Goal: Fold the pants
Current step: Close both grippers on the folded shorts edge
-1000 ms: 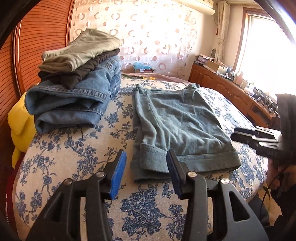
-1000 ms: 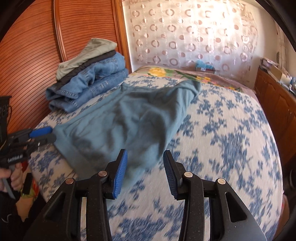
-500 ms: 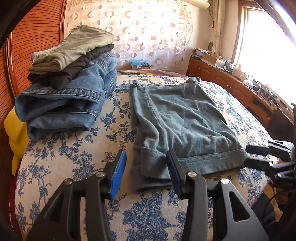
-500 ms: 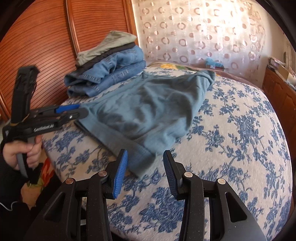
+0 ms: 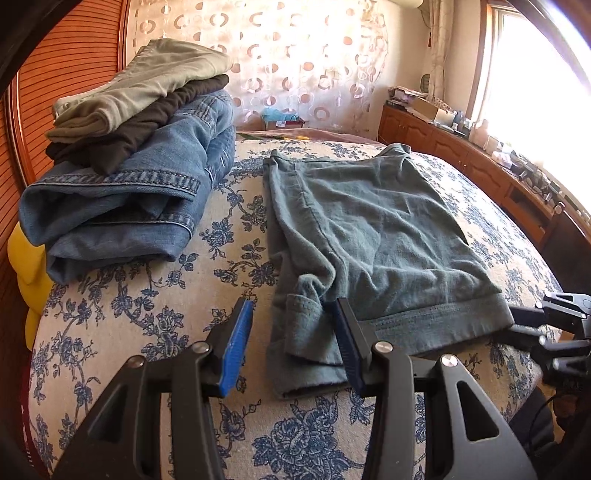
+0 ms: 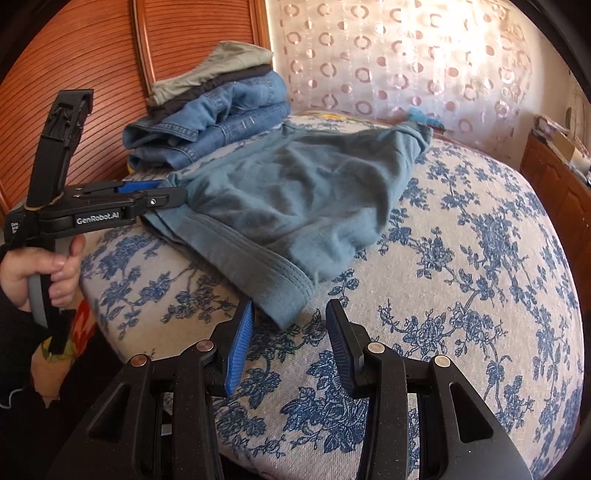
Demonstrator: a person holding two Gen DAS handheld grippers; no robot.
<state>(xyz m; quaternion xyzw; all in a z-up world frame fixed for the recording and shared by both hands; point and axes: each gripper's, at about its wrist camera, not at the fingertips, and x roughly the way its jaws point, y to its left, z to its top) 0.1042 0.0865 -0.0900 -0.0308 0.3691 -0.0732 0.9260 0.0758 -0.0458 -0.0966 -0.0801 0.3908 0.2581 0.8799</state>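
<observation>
Teal cotton pants [image 5: 373, 236] lie folded and wrinkled, far end foreshortened; left gripper [image 5: 291, 347] and right gripper [image 6: 288, 339] spread, holding nothing.

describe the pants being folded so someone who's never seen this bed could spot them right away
On the blue-flowered bedspread, a stack of folded clothes sits by the wooden headboard. The pants lie beside that stack, alone and nearer the bed's edge. They are the only grey-green piece spread out flat, with a broad stitched hem facing both grippers.
</observation>
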